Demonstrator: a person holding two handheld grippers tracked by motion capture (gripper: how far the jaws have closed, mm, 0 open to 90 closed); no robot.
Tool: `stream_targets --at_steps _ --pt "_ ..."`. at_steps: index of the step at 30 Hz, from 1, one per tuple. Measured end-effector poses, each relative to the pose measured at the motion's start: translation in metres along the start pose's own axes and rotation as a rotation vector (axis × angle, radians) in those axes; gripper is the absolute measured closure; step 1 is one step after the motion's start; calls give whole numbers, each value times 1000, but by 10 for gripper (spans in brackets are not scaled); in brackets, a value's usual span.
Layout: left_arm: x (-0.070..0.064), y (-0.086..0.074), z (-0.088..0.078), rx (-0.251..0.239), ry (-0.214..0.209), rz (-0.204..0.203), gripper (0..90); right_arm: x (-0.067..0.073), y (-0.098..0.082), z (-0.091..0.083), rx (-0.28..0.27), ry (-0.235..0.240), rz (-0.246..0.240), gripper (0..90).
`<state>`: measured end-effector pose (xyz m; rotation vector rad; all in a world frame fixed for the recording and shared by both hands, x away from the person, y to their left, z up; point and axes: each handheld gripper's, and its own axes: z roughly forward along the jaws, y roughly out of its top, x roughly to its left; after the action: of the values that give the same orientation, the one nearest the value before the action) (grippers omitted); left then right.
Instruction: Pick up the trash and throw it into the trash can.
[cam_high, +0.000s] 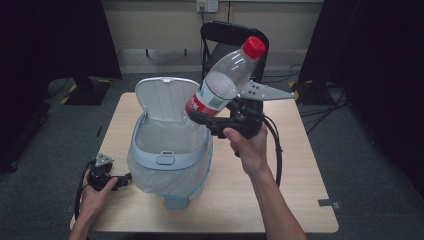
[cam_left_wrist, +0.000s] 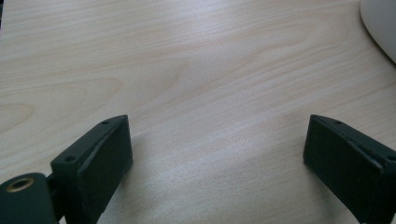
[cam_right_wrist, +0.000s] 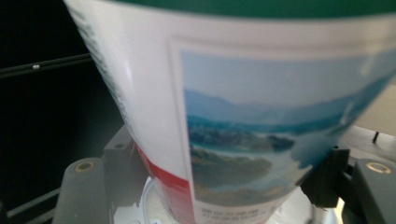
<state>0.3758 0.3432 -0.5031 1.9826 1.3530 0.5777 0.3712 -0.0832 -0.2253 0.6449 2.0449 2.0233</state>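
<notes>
Bottle in right gripper (over bin)

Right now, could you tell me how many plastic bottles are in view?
1. The bottle, red-capped, is clamped in the right gripper, tilted above the open bin. More may lie hidden inside the bin's liner.

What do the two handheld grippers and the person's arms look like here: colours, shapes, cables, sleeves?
Both grippers are black. The left gripper has two blocky, flat-faced jaws with small screw holes. The right gripper carries a grey three-cornered plate dotted with holes on top. A black cable loops from the right one, and another trails from the left. Both forearms are bare, with no sleeves or gloves in view.
</notes>
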Motion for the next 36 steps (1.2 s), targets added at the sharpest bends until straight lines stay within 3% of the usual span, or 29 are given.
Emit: stream_targets --at_steps 5,14,27,36 --pt "0 0 0 0 0 0 76 0 -9 27 72 25 -21 281" --pt "0 0 0 0 0 1 76 -1 -23 49 161 4 -47 236" --pt "0 0 0 0 0 1 73 -4 -29 52 182 -7 -42 221" --pt "0 0 0 0 0 1 74 -7 -33 43 163 -21 -37 333"
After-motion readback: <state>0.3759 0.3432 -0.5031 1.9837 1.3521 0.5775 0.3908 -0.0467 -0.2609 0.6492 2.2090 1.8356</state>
